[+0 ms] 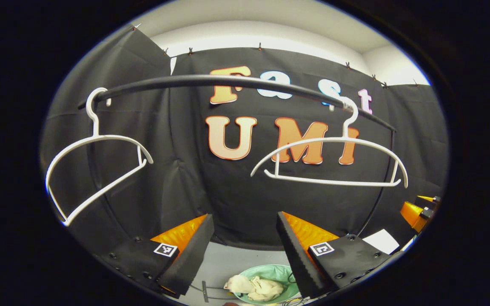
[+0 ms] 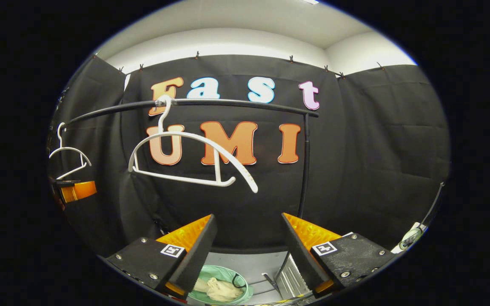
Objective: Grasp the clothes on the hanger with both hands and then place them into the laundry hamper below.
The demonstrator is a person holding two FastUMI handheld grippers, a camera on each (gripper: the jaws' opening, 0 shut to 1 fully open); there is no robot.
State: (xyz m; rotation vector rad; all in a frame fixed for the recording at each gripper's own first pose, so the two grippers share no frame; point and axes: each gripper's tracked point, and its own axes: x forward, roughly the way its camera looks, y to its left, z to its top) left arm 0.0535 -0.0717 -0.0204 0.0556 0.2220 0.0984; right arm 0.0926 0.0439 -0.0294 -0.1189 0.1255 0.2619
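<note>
Cream clothes (image 1: 254,287) lie crumpled inside green laundry hamper (image 1: 285,272) on floor, below rail (image 1: 211,80). I read two white hangers (image 1: 334,163) bare on rail, one tilted at left. Left gripper (image 1: 245,250) jaws wide, holding nothing. Right gripper (image 2: 249,250) jaws wide, holding nothing, hamper visible low between its fingers.

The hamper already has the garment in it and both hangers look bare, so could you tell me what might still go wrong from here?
1. The cream garment lies bunched in the green hamper; a fold may drape over the rim.
2. Both grippers, left and right, hold their jaws open near the bare white hangers; a careless lift could knock one off the black rail.
</note>
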